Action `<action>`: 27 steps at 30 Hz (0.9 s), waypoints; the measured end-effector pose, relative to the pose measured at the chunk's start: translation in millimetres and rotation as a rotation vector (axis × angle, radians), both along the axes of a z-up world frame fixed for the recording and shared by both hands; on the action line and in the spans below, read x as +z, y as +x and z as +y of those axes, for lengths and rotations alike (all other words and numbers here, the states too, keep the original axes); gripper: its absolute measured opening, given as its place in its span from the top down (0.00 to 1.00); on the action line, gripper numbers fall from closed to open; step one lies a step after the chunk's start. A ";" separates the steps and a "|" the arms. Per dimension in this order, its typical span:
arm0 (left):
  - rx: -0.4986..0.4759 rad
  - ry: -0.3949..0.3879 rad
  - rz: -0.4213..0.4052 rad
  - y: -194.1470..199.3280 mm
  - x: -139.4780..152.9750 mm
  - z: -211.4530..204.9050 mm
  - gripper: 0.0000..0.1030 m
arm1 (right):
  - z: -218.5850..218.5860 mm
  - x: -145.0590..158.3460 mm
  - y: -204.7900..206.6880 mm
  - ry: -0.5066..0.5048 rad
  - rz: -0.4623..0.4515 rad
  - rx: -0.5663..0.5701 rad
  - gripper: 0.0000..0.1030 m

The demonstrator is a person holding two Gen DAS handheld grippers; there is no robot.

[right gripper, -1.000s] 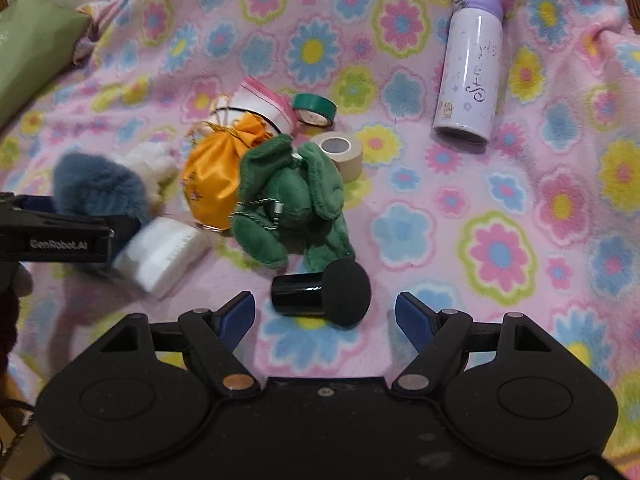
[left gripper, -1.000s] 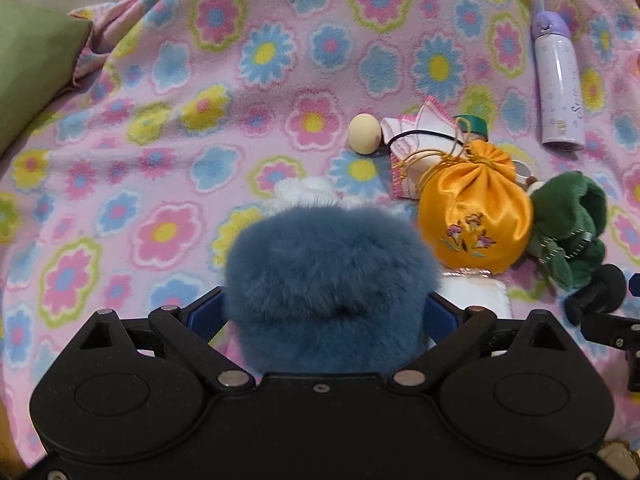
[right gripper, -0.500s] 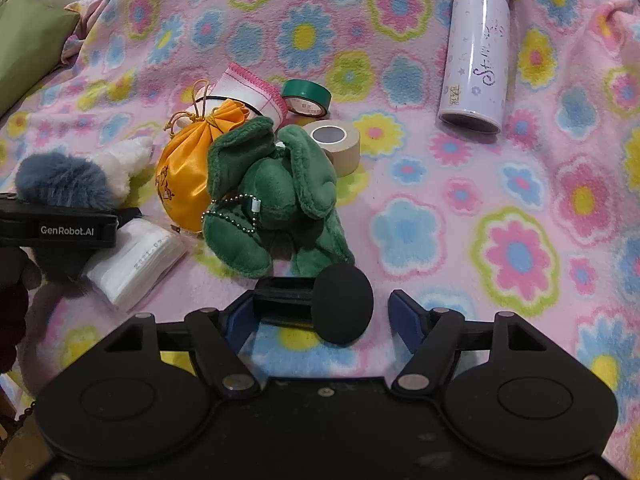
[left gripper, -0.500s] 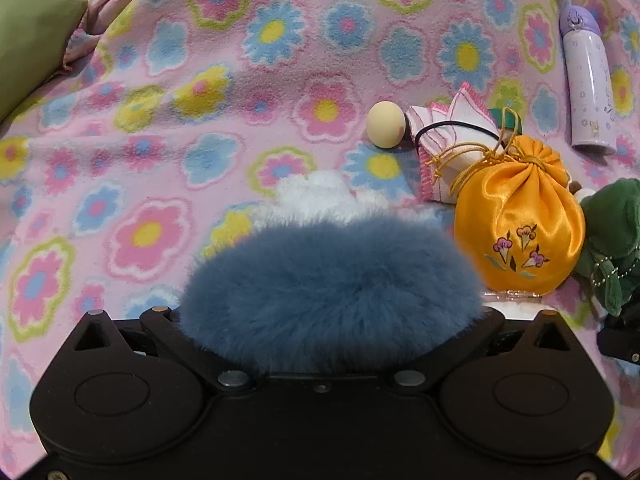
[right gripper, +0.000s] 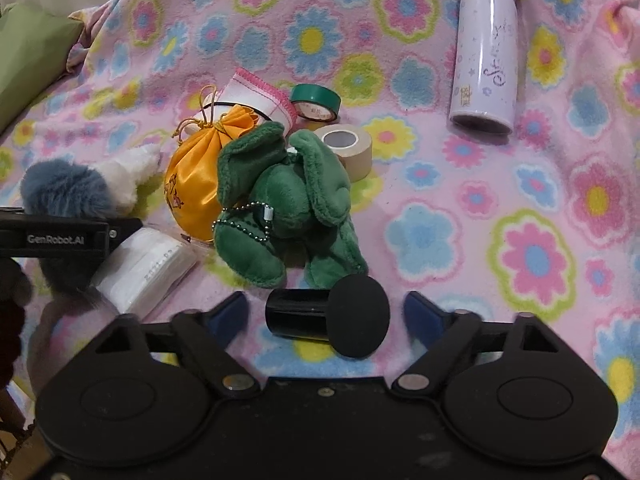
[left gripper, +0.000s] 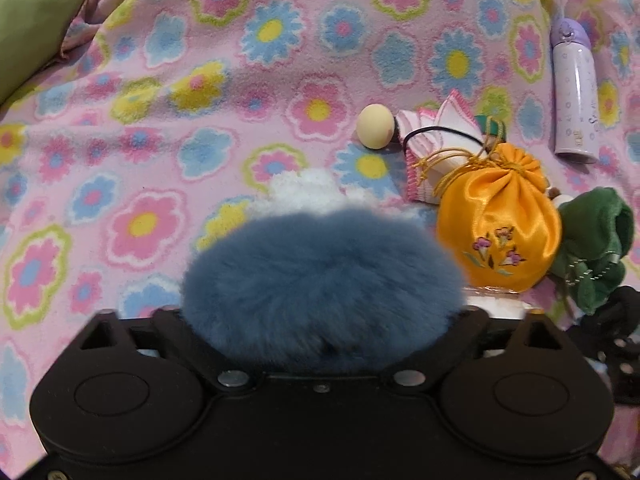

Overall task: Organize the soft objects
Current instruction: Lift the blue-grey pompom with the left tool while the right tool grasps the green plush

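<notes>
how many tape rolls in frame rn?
2. The green tape roll lies behind the green plush toy, beside the pink-edged cloth. The beige tape roll sits just in front of it, against the plush. More could be hidden under the pile.

In the left wrist view, the fluffy blue-grey fur pompom [left gripper: 320, 288] at lower centre covers both fingertips of the left gripper [left gripper: 320, 320], so how its jaws stand cannot be read. Behind it, only the top of a white fluffy plush piece [left gripper: 308, 188] shows. At the lower right, a clear-wrapped white packet [left gripper: 494, 306] is mostly hidden under the shiny orange drawstring pouch [left gripper: 498, 232]. The green plush toy [left gripper: 592, 240] is partly cut by the right edge. In the right wrist view, the green cushion [right gripper: 28, 52] runs off the upper left edge, and lettering on the lilac bottle [right gripper: 484, 52] is too small to read.
</notes>
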State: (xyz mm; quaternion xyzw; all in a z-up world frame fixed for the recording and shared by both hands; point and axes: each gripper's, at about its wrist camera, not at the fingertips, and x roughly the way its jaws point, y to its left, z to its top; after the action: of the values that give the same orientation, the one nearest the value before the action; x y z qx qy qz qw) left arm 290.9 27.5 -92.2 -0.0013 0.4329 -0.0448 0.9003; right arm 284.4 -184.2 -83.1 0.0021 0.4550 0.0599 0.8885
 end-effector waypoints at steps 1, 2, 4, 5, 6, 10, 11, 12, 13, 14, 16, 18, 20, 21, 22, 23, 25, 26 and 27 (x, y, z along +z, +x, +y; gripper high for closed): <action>-0.004 -0.004 -0.001 -1.8 2.1 0.0 0.21 | 0.2 1.5 -0.4 -0.009 -0.003 0.003 0.33; -0.009 -0.013 0.000 -3.3 4.2 0.6 0.25 | -0.9 2.9 -0.7 -0.010 -0.004 0.004 0.42; -0.006 -0.028 0.003 -6.4 8.0 2.6 0.31 | -4.4 6.2 -1.5 0.011 0.005 0.002 0.44; -0.001 -0.032 0.000 -8.1 10.0 3.6 0.31 | -6.0 7.5 -2.6 0.017 0.008 -0.004 0.44; 0.000 -0.035 -0.005 -10.0 11.7 4.3 0.31 | -7.3 9.1 -3.6 0.020 0.011 -0.011 0.44; -0.004 -0.040 -0.038 -19.6 20.2 6.7 0.32 | -13.3 15.9 -10.9 0.015 0.000 -0.046 0.44; -0.006 -0.039 -0.046 -22.5 22.9 7.4 0.32 | -15.4 17.7 -13.1 0.017 -0.003 -0.057 0.44; -0.008 -0.040 -0.053 -25.7 25.8 8.0 0.32 | -17.6 19.9 -15.2 0.021 -0.004 -0.070 0.44; -0.010 -0.042 -0.058 -28.8 29.4 8.0 0.32 | -19.7 22.4 -17.5 0.028 -0.004 -0.079 0.44; -0.011 -0.044 -0.063 -32.3 33.3 7.9 0.32 | -21.5 24.7 -19.9 0.034 -0.005 -0.086 0.44; -0.015 -0.048 -0.070 -39.3 40.5 7.4 0.32 | -24.0 30.6 -26.4 0.046 -0.015 -0.100 0.44; -0.019 -0.049 -0.081 -47.9 47.5 5.8 0.32 | -25.1 38.0 -34.5 0.056 -0.030 -0.108 0.44; -0.023 -0.048 -0.093 -58.8 54.8 3.4 0.32 | -25.4 46.6 -45.0 0.072 -0.047 -0.110 0.44; -0.025 -0.047 -0.099 -64.9 58.6 1.9 0.32 | -25.5 51.2 -51.1 0.081 -0.057 -0.111 0.44; -0.026 -0.047 -0.104 -71.6 61.8 0.5 0.32 | -25.6 55.8 -57.5 0.090 -0.067 -0.113 0.44; -0.027 -0.046 -0.109 -78.2 65.0 -0.8 0.32 | -25.5 59.3 -62.7 0.098 -0.076 -0.114 0.44; -0.030 -0.048 -0.114 -91.6 70.6 -3.3 0.32 | -24.5 67.3 -77.7 0.116 -0.094 -0.114 0.44; -0.032 -0.048 -0.114 -99.1 73.1 -4.7 0.32 | -23.7 70.9 -85.4 0.126 -0.104 -0.113 0.44; -0.034 -0.046 -0.113 -105.8 75.2 -6.1 0.32 | -23.7 74.4 -93.4 0.134 -0.114 -0.112 0.44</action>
State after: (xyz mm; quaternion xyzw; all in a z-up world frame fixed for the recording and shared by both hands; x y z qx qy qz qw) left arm 185.2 21.5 -17.0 -0.0120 0.3800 -0.0698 0.9223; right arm 191.0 -207.9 -8.7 0.0838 0.3981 0.0405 0.9126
